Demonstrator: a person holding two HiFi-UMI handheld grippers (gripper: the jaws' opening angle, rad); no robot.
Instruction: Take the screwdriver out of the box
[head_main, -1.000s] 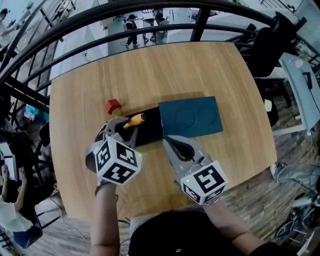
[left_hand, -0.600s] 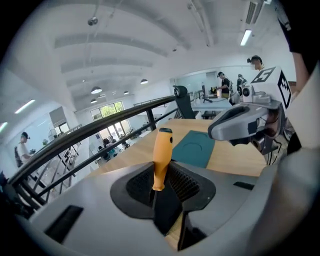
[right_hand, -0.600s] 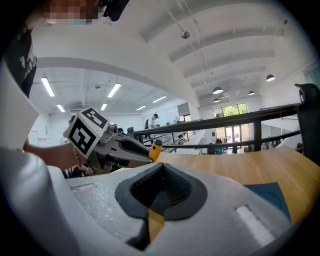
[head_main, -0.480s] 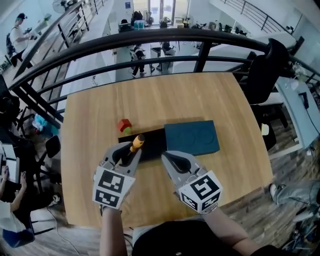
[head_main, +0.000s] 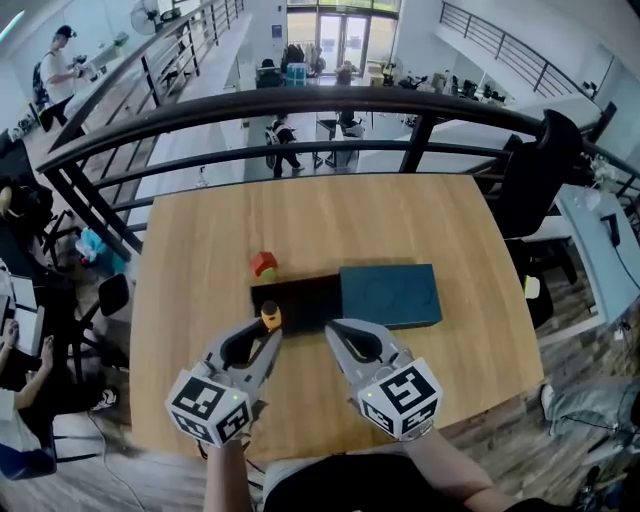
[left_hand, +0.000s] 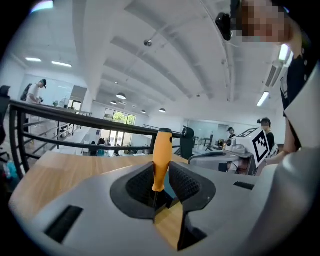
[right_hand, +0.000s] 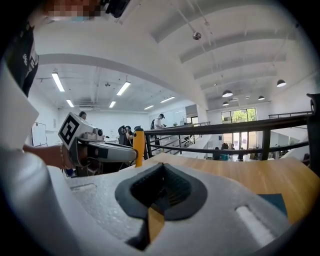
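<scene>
The screwdriver (head_main: 270, 318) has an orange handle and a thin dark shaft. My left gripper (head_main: 268, 336) is shut on its shaft, just in front of the box's near left corner. In the left gripper view the screwdriver's handle (left_hand: 161, 159) stands upright above the pads of my left gripper (left_hand: 160, 196). The box is a black open tray (head_main: 300, 298) with a teal lid (head_main: 392, 294) slid to the right. My right gripper (head_main: 335, 330) hovers near the box's front edge, shut with nothing in it. From the right gripper view (right_hand: 155, 202) the screwdriver (right_hand: 138, 145) shows at the left.
A small red and green block (head_main: 264, 264) lies on the wooden table (head_main: 200, 300) just behind the box's left end. A black railing (head_main: 300, 110) runs past the table's far edge. A black chair (head_main: 540, 170) stands at the right.
My left gripper has lifted the screwdriver up out of the box and rolled, so the handle now stands upright. The right gripper has risen a little. The head view has tilted up.
</scene>
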